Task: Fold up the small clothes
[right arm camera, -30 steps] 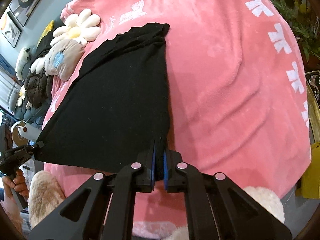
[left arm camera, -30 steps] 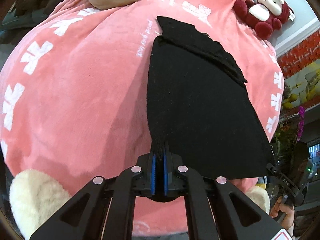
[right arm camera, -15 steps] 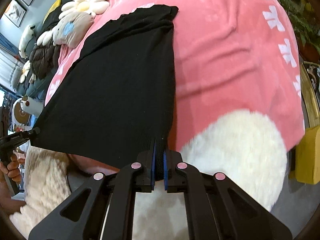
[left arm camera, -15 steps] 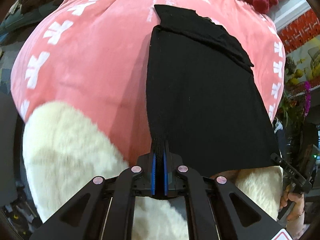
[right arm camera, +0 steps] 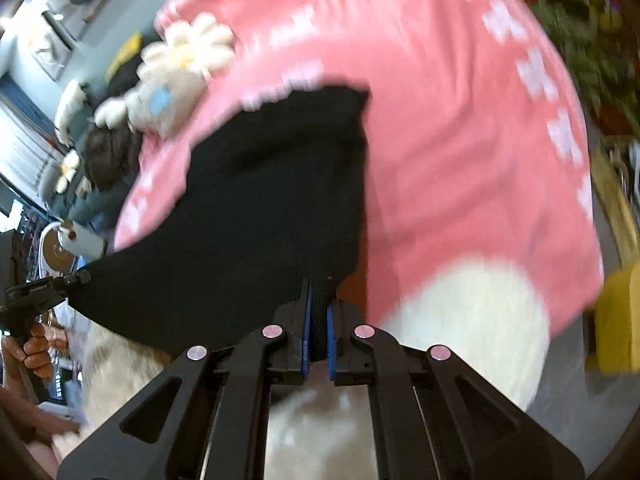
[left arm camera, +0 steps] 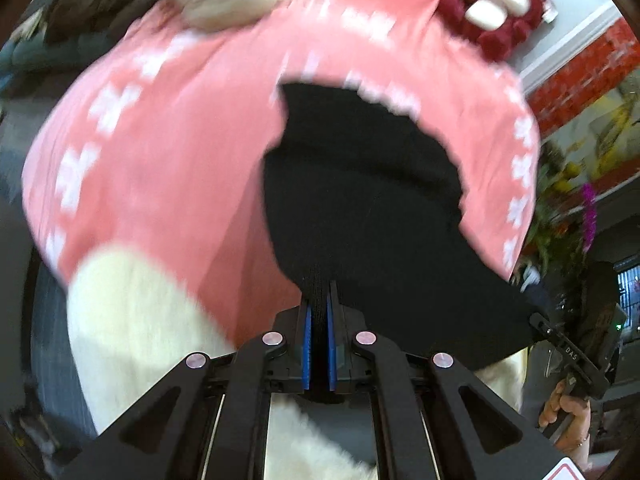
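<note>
Cloth fills the left wrist view: a black garment [left arm camera: 360, 208] hangs from our left gripper [left arm camera: 319, 320], whose blue pads are clamped on one corner. Its far end lies on the pink blanket [left arm camera: 180, 168], which covers a white furry cushion [left arm camera: 132, 320]. At the right edge our right hand [left arm camera: 568, 420] grips the other tool, and a red plush toy [left arm camera: 500, 12] sits beyond.

From the right wrist, our right gripper [right arm camera: 318, 320] is pinched on the garment's [right arm camera: 260, 220] other corner, the cloth stretched leftward to the left gripper [right arm camera: 68, 282]. A flower-shaped plush [right arm camera: 180, 68] rests on the blanket [right arm camera: 460, 160]. Both pictures are blurred.
</note>
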The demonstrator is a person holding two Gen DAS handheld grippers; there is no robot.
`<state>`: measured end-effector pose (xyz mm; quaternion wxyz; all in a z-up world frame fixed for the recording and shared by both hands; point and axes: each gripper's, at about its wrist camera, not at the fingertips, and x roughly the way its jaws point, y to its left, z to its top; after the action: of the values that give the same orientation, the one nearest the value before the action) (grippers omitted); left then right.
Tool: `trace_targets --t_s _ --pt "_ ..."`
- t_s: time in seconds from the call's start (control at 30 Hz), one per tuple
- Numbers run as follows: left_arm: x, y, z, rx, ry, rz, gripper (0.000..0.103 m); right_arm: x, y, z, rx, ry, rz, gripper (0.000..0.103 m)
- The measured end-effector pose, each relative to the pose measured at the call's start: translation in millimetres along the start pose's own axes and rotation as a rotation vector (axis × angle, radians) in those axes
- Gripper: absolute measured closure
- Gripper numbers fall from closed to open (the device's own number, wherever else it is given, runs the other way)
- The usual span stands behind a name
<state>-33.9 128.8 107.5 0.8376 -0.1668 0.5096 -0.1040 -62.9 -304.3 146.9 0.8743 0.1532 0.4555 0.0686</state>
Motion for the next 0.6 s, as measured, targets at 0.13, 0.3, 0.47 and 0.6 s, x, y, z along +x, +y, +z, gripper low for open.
trace_targets --t_s 0.13,0.3,0.47,0.6 --pt "4 -20 63 0.07 -0.117 0.0 0.099 14 9 63 -0.028 -0.102 0.038 0.099" --pt "39 -36 134 0.133 -0.193 0.056 0.099 60 9 133 -0.053 -0.162 0.02 0.098" --pt "108 -36 202 0.113 -0.177 0.146 0.099 143 -4 187 0.004 -0.128 -0.025 0.098" --pt "171 -23 234 0.073 -0.131 0.226 0.086 202 -20 205 0.068 -0.093 -0.083 0.087"
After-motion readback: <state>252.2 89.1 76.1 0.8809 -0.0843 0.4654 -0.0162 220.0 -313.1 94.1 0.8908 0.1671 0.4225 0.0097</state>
